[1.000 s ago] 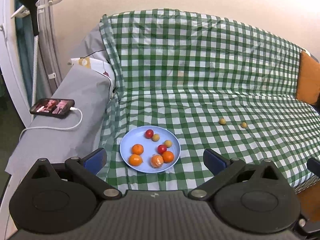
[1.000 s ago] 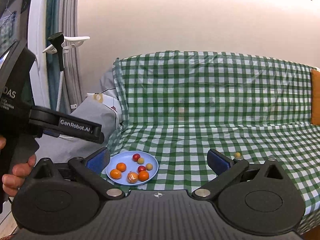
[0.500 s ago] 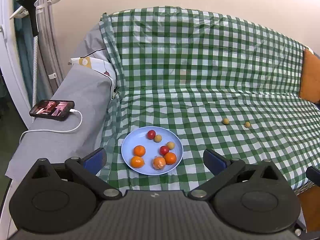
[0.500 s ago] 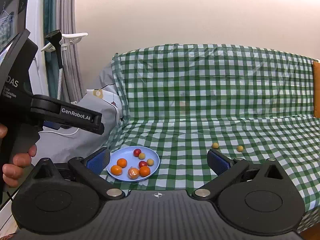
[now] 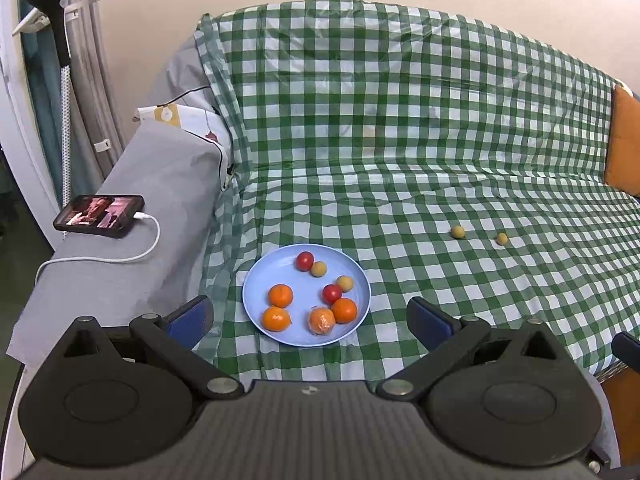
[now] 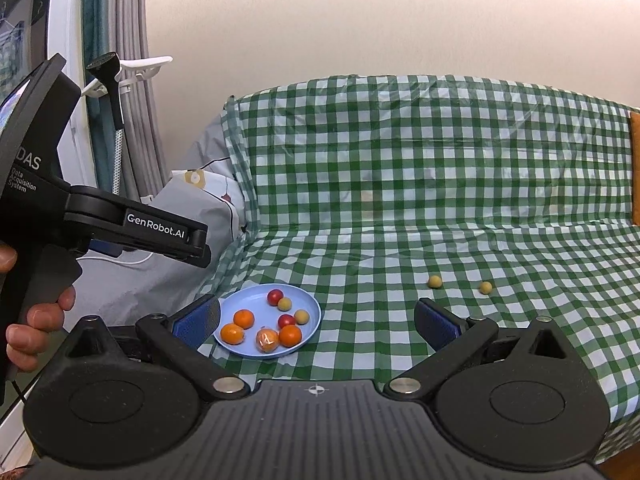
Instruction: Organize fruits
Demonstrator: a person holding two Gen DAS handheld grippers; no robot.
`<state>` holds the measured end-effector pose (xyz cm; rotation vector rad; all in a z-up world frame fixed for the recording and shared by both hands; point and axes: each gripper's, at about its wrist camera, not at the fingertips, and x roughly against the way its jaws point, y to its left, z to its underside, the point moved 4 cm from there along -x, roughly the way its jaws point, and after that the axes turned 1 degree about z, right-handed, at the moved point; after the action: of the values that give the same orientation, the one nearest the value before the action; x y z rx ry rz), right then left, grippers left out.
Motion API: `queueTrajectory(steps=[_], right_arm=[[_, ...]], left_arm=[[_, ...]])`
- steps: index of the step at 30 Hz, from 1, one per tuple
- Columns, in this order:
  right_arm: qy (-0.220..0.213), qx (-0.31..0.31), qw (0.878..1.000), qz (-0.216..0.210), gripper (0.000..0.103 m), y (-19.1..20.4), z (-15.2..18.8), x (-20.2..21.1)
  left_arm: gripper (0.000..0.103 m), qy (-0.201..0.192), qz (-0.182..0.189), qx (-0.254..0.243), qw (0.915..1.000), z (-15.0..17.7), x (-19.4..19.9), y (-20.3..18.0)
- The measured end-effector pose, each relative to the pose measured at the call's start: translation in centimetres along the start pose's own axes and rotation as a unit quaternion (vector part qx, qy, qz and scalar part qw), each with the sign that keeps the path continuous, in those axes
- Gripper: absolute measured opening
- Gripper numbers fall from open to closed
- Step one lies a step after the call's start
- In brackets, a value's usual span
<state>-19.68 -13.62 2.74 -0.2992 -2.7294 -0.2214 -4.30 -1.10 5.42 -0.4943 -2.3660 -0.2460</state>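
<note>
A blue plate (image 5: 260,280) (image 6: 312,312) lies on the green checked sofa cover, holding several oranges, two red fruits and two small yellow fruits. Two more small yellow fruits lie loose on the seat to the right, one (image 5: 457,232) (image 6: 434,281) nearer the plate and one (image 5: 501,238) (image 6: 485,287) farther right. My left gripper (image 5: 310,318) is open and empty, held above the plate's near edge. My right gripper (image 6: 318,324) is open and empty, held back from the sofa. The left gripper's body (image 6: 132,228) shows at the left of the right wrist view.
A phone (image 5: 99,210) on a white charging cable lies on the grey sofa arm (image 5: 120,248). An orange cushion (image 5: 622,140) sits at the far right. A garment steamer (image 5: 56,24) and curtains stand at the left. The sofa's front edge runs just below the plate.
Both wrist views have shifted a little closer to the sofa and lower; the two loose yellow fruits now both show in the right wrist view. Both grippers stay open.
</note>
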Motion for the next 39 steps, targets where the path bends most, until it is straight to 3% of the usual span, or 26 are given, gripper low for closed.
queueTrajectory(steps=[19, 30, 36, 39], right_arm=[[0.031, -0.029, 0.999, 0.0, 0.102, -1.7, 0.8, -3.0], [0.045, -0.081, 0.992, 0.081, 0.102, -8.6, 0.8, -5.9], [0.052, -0.112, 0.98, 0.155, 0.102, -14.8, 1.1, -8.8], [0.049, -0.114, 0.973, 0.196, 0.102, -18.2, 1.3, -11.1]], left_arm=[[0.103, 0.019, -0.007, -0.003, 0.9998, -0.7, -2.8, -1.2], [0.103, 0.038, 0.008, -0.017, 0.9991, -2.5, -7.0, -4.8], [0.103, 0.058, 0.056, -0.028, 0.9964, -5.1, -12.7, -8.9], [0.103, 0.054, 0.058, -0.044, 0.9958, -6.5, -17.1, -11.7]])
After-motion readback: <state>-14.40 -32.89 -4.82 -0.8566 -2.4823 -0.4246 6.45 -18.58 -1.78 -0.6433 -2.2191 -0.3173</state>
